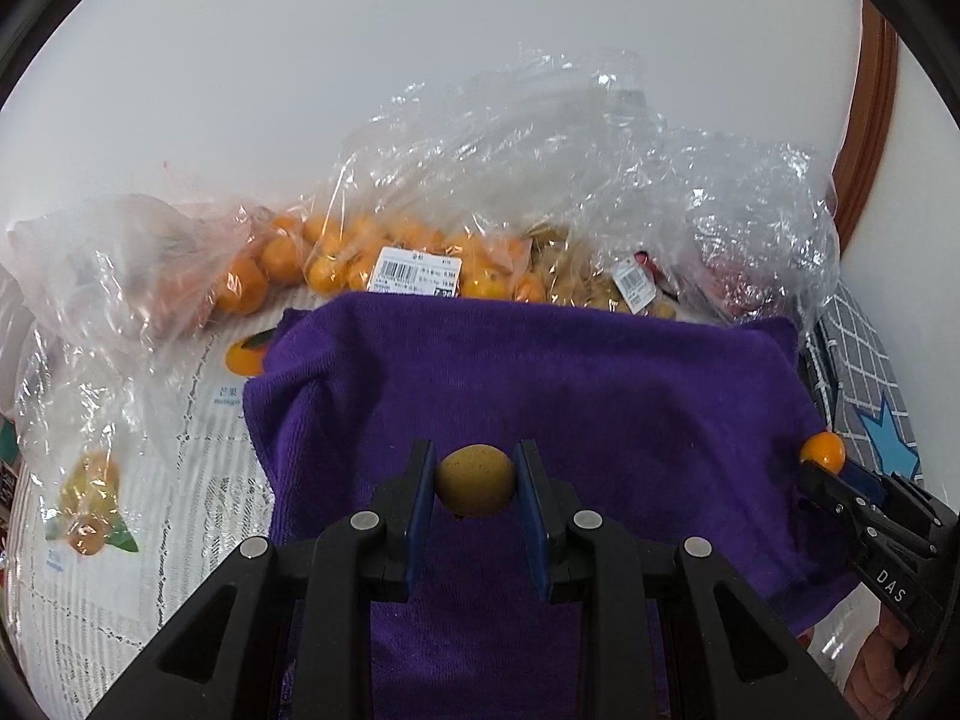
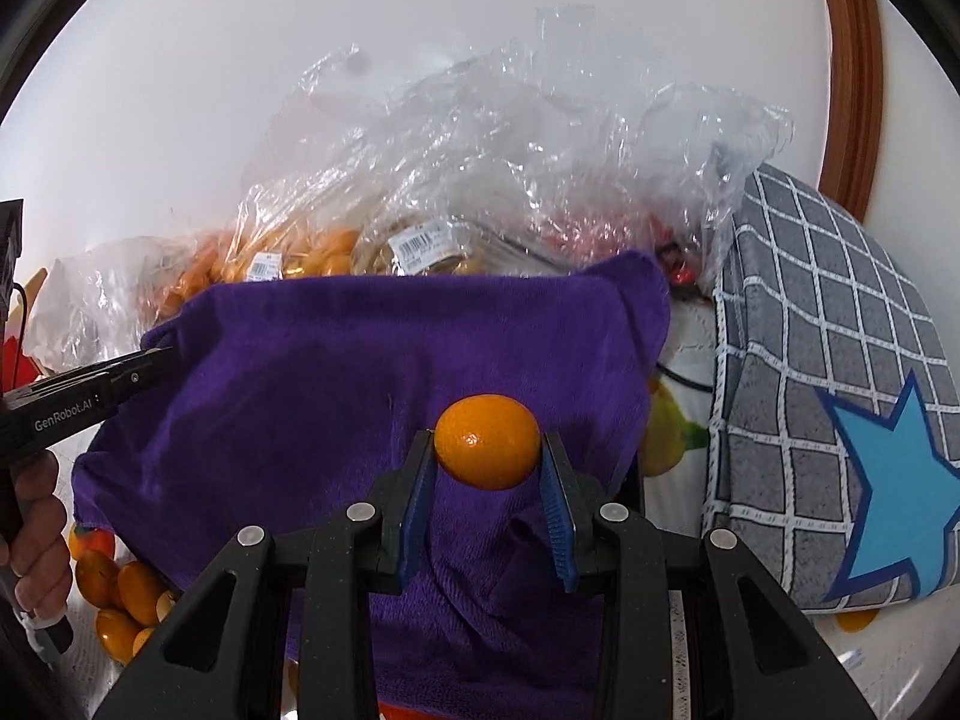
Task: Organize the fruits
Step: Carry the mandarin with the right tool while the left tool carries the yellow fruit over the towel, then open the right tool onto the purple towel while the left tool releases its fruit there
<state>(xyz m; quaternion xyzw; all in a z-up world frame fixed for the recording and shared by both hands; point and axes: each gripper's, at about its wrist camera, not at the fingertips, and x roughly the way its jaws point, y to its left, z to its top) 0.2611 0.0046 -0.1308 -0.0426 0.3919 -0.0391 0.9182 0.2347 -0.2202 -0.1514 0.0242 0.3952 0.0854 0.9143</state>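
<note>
Mid-sort, both tools loaded: left gripper (image 1: pixel 474 480) clamps a tan round fruit (image 1: pixel 474 480), right gripper (image 2: pixel 487 450) clamps a small orange (image 2: pixel 487 441), both held above the purple towel (image 1: pixel 570 384). Bags of fruit (image 1: pixel 384 252) sit behind the towel. Looks like the carry step; next move needs a drop spot per kind, and the loose oranges (image 2: pixel 120 600) left of the towel are probably the orange pile

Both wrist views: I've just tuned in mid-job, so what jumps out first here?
Each gripper has a fruit pinched between its fingers: the left gripper holds a small tan-yellow fruit, the right gripper a bright orange mandarin. Both hang over a purple towel that fills the middle of each view. Behind it, crinkled clear plastic bags of orange fruit pile against the white wall.
</note>
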